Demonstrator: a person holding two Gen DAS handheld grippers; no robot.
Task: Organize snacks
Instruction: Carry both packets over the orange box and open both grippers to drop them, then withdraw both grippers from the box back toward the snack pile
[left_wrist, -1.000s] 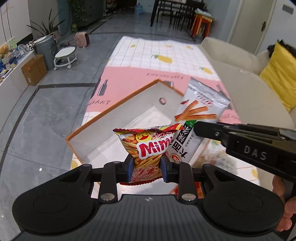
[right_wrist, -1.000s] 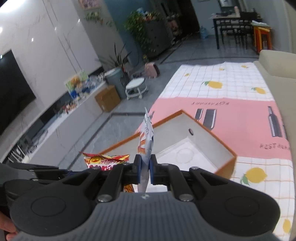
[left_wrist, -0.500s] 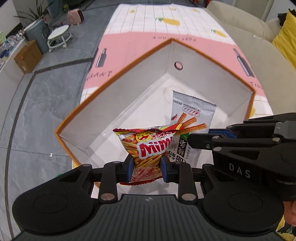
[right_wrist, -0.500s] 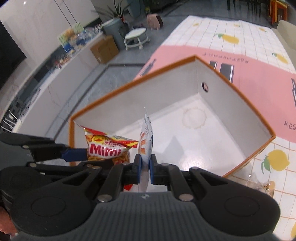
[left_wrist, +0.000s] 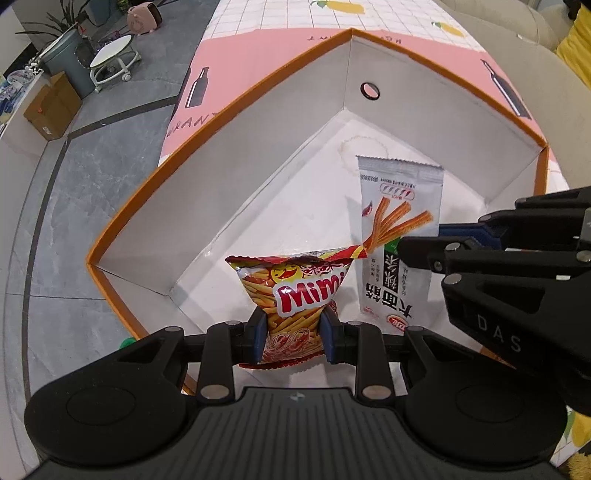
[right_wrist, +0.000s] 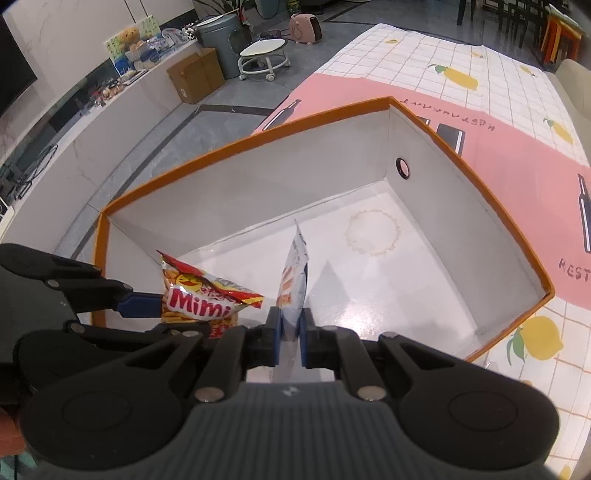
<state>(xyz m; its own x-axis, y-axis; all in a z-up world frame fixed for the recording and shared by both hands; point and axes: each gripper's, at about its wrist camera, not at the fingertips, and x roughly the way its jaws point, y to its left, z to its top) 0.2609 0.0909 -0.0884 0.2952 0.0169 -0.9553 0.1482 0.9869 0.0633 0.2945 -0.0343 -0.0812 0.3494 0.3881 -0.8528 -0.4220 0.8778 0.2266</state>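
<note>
My left gripper (left_wrist: 293, 332) is shut on a red and yellow Mimi snack bag (left_wrist: 295, 291) and holds it inside the near corner of an open white box with an orange rim (left_wrist: 221, 110). My right gripper (right_wrist: 290, 341) is shut on a silver spicy-strip packet (right_wrist: 293, 284), seen edge-on here and flat in the left wrist view (left_wrist: 400, 236). Both packs hang over the box's white floor (right_wrist: 369, 288), side by side. The Mimi bag also shows in the right wrist view (right_wrist: 199, 295).
The box sits on a pink and white lemon-print cloth (right_wrist: 498, 110). A beige sofa (left_wrist: 517, 37) lies to the right. Grey floor, a cardboard carton (right_wrist: 195, 74) and a white stool (right_wrist: 262, 55) are at the left.
Both grippers have dropped lower and tilted down into the box with their packs still held. The box now fills both views.
</note>
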